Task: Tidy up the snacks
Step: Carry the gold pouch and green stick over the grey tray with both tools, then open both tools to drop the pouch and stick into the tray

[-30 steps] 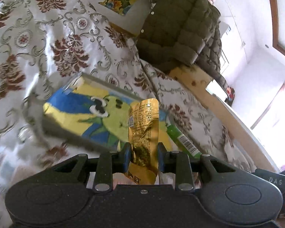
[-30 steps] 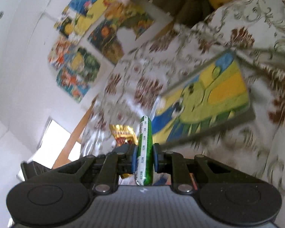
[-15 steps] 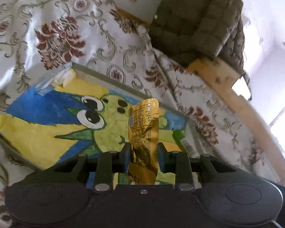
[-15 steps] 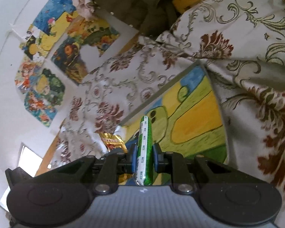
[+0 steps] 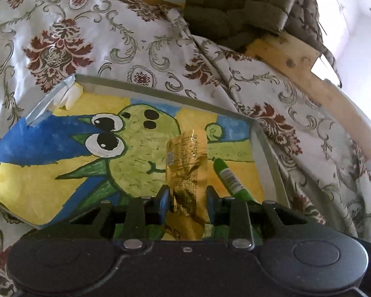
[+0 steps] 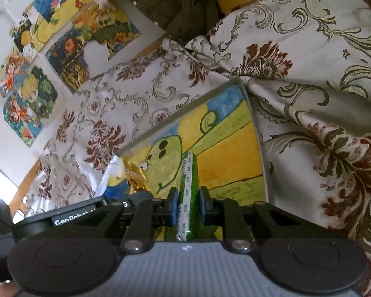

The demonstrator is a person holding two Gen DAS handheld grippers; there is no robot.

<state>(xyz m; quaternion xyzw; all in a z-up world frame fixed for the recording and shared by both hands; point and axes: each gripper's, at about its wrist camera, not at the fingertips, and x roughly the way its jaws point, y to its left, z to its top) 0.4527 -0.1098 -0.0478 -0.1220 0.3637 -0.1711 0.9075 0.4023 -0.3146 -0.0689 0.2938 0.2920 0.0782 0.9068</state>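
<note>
My left gripper (image 5: 187,199) is shut on a gold foil snack packet (image 5: 186,170) and holds it upright over a shallow tray (image 5: 269,153) whose floor bears a painted green cartoon creature. My right gripper (image 6: 188,204) is shut on a green snack stick (image 6: 189,193) and holds it over the same tray (image 6: 256,128), near its right side. The green stick also shows in the left wrist view (image 5: 228,177), just right of the gold packet. The gold packet shows in the right wrist view (image 6: 136,177), left of the stick.
The tray lies on a bed covered with a white floral cloth (image 5: 91,32). A dark olive quilted jacket (image 5: 237,7) lies at the far end by a wooden bed frame (image 5: 291,57). Colourful paintings (image 6: 61,37) hang on the wall.
Both grippers have come forward and down over the tray with their snacks still held. The tray now fills more of both views.
</note>
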